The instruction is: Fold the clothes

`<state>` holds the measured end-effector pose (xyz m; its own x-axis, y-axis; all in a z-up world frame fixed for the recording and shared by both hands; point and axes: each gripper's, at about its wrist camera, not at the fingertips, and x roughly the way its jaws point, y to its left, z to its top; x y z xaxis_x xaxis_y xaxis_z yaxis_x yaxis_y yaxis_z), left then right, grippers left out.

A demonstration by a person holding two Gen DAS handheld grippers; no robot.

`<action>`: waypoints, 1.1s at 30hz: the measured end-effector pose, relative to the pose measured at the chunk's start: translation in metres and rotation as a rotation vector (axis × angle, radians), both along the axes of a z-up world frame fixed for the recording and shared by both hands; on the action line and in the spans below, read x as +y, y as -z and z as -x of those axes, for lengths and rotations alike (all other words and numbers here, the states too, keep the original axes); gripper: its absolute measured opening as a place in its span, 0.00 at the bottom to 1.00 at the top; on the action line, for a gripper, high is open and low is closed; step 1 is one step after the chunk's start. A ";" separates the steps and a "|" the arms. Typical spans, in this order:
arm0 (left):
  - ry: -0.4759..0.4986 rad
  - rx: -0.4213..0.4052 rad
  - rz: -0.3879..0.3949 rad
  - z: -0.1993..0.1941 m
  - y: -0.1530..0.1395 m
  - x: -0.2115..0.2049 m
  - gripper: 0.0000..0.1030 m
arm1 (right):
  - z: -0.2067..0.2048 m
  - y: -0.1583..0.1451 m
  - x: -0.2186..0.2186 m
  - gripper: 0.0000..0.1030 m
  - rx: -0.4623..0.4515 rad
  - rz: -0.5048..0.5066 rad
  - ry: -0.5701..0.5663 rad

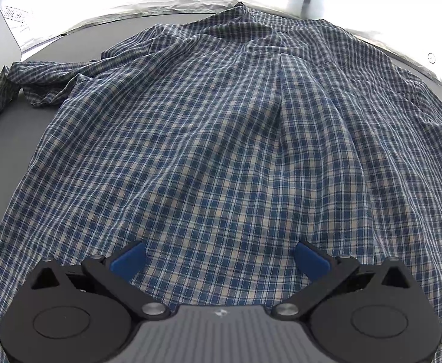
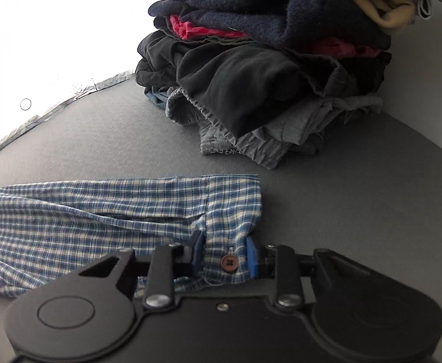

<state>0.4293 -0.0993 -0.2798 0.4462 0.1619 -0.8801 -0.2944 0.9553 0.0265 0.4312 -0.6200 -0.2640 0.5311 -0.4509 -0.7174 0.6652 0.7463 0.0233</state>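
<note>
The left gripper (image 1: 220,260) hung over the checked shirt (image 1: 221,139), jaws spread wide. The right gripper (image 2: 225,257) clenched the shirt's cuff (image 2: 231,211), near the clothes pile (image 2: 266,69) on the desk (image 2: 357,196).

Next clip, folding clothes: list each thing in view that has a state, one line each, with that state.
Plaid shirt: spread over the grey table, wrinkled, not yet folded.
Shirt cuff: buttoned, flat on the table, between the right claw's pads.
Left claw: open, over the shirt's body, holding nothing.
Right claw: shut on the cuff.
Clothes pile: stacked at the table's far side.
</note>
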 end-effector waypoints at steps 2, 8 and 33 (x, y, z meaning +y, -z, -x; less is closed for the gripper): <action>0.000 0.000 0.001 0.000 0.000 0.000 1.00 | 0.000 0.000 -0.013 0.27 0.007 0.027 0.027; -0.004 -0.010 -0.002 0.001 0.000 0.000 1.00 | -0.004 -0.001 -0.035 0.42 0.045 0.034 0.039; -0.029 -0.039 -0.010 0.004 0.002 -0.002 1.00 | -0.124 -0.011 0.212 0.12 -0.155 -0.039 -0.749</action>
